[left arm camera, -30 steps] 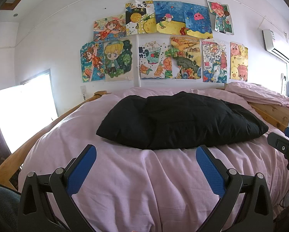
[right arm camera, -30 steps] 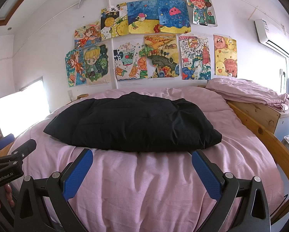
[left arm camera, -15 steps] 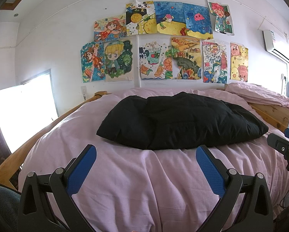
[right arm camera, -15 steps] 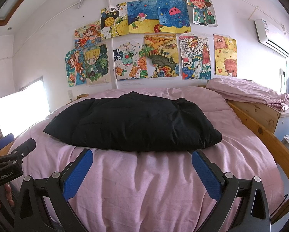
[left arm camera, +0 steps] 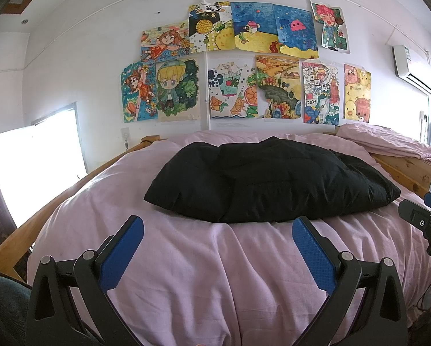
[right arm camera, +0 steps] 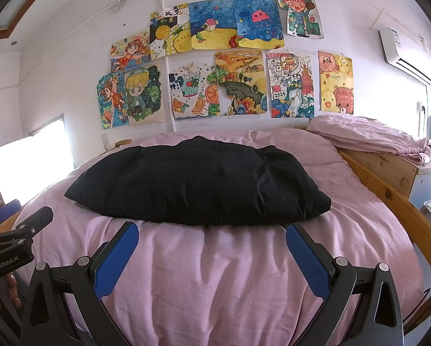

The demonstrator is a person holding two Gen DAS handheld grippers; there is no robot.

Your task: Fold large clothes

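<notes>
Two spread-jawed, empty tools: left gripper, right gripper. Black garment straight ahead, apparently folded, long axis left-right, roughly equidistant.

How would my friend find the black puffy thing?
Find the bed under the wall of drawings. The black jacket lies across its middle, on the pink sheet. It is the only dark, puffy thing there; everything around it is pink.

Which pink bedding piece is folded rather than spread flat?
The pink bundle on the wooden cabinet, right of the bed; the pink cover lies spread under the black garment.
</notes>
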